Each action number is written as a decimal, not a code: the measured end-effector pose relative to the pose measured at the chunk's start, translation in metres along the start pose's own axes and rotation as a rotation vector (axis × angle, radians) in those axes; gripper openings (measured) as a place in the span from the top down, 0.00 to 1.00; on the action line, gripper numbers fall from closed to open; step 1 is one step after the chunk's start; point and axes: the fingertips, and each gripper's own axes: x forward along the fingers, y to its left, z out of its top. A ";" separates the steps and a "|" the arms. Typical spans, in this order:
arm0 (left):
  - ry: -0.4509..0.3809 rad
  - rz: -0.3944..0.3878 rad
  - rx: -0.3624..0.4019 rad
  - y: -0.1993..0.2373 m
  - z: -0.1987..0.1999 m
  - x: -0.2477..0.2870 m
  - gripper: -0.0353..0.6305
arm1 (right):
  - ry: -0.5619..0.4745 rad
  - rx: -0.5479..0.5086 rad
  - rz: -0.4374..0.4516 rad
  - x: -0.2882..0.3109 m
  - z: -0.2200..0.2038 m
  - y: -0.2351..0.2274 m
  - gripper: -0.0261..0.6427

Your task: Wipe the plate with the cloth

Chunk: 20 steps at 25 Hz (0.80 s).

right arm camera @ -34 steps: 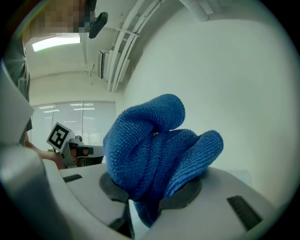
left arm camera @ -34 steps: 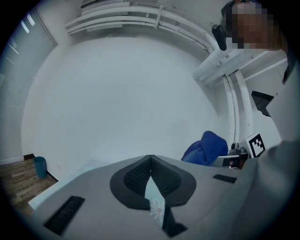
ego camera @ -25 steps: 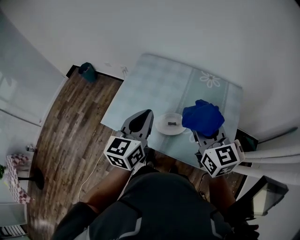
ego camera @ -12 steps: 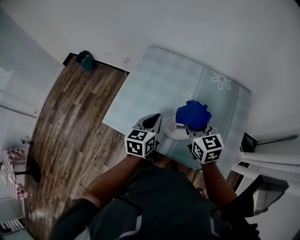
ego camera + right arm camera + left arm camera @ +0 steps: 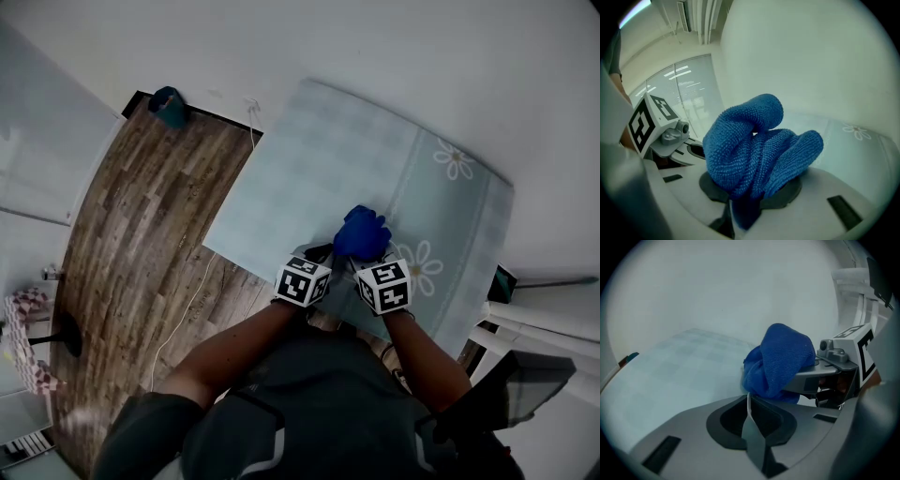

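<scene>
Blue cloth (image 5: 754, 150) stands bunched in the right tool (image 5: 743, 208), whose jaws are clamped on it. It sits just beside the left tool (image 5: 751, 427), which pinches the plate (image 5: 749, 403) by its thin white rim, near the front edge of the pale checked surface (image 5: 319, 159).
</scene>
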 end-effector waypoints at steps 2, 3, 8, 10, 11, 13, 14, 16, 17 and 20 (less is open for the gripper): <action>0.016 -0.011 0.009 -0.001 -0.004 0.007 0.93 | 0.036 -0.003 0.003 0.011 -0.007 -0.001 0.78; 0.018 -0.015 0.007 0.000 -0.005 0.009 0.93 | 0.057 -0.003 0.000 0.015 -0.012 -0.002 0.78; 0.003 -0.023 -0.014 0.001 -0.005 0.009 0.93 | 0.086 0.008 -0.009 0.016 -0.024 -0.010 0.78; 0.006 -0.020 0.008 0.001 -0.005 0.009 0.93 | 0.102 0.022 -0.019 0.011 -0.029 -0.017 0.78; 0.008 -0.017 0.020 0.002 -0.004 0.009 0.93 | 0.109 0.030 -0.027 0.008 -0.031 -0.022 0.78; 0.010 -0.017 0.024 0.002 -0.003 0.009 0.93 | 0.114 0.050 -0.054 0.000 -0.034 -0.033 0.78; 0.008 -0.018 0.015 0.002 -0.003 0.009 0.93 | 0.114 0.062 -0.073 -0.004 -0.036 -0.040 0.78; 0.002 -0.015 -0.004 0.003 -0.004 0.009 0.93 | 0.116 0.079 -0.112 -0.015 -0.041 -0.053 0.78; -0.002 -0.011 -0.005 0.003 -0.005 0.008 0.93 | 0.117 0.083 -0.130 -0.020 -0.042 -0.059 0.78; -0.014 -0.002 0.002 0.003 -0.004 0.009 0.93 | 0.113 0.103 -0.190 -0.037 -0.048 -0.080 0.78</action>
